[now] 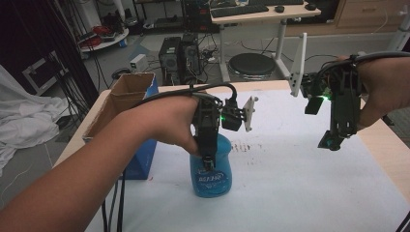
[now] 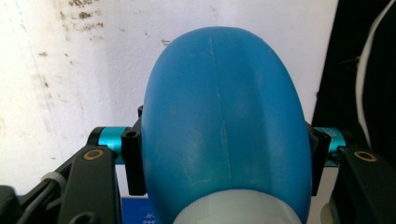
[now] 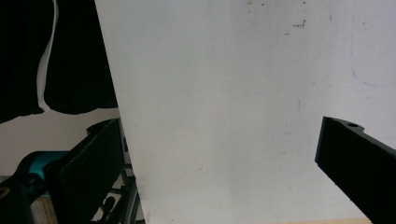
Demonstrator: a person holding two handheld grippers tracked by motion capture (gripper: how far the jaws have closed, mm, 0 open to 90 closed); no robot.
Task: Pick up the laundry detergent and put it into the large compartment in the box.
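Left gripper [image 1: 209, 162] points down over a blue bottle [image 1: 211, 169] standing upright on the white-covered counter [image 1: 300, 179], just beside a blue cardboard box [image 1: 126, 104] with open flaps. In the left gripper view, both jaws press on the bottle's [image 2: 224, 126] rounded shoulders, clamped on it from either side. Right gripper [image 1: 333, 140] hangs above the counter, well apart from the bottle; its jaws stand wide apart with bare counter [image 3: 224, 116] between them.

Overhead forward-down; two close finger-mounted views
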